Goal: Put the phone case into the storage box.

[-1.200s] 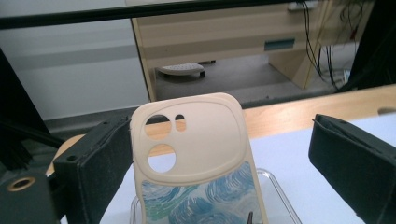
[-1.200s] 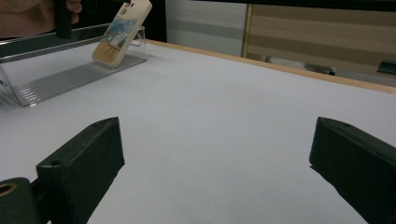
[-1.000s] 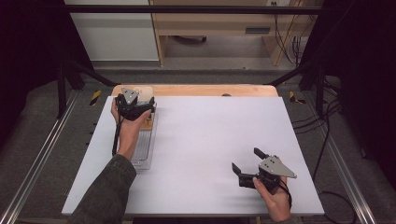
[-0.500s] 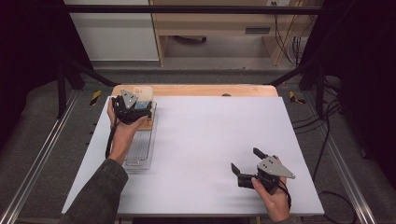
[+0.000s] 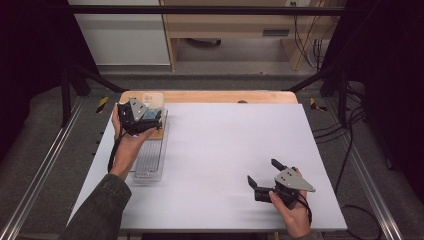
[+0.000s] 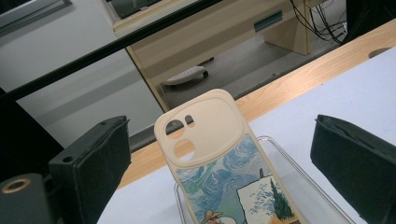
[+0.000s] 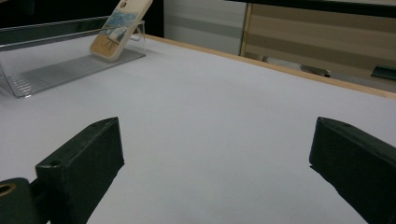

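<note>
Advancing over half a second: left gripper [image 5: 150,119] moved farther along the clear tray [image 5: 150,160] | jaws wide apart, empty, flanking painted phone case [image 6: 224,163] propped at tray's far end | right gripper [image 5: 265,177] idle, open, near table's [image 5: 225,150] front edge | grasp looked imminent

Around the white table, a workshop floor and furniture

The white table top [image 5: 220,150] has a wooden edge [image 5: 210,96] along its far side; beyond it stand a pale wooden cabinet [image 5: 235,30] and a white panel [image 5: 120,40], cables [image 5: 320,45] hang at the far right, and metal rails [image 5: 40,170] run along the grey floor [image 5: 60,130]
</note>
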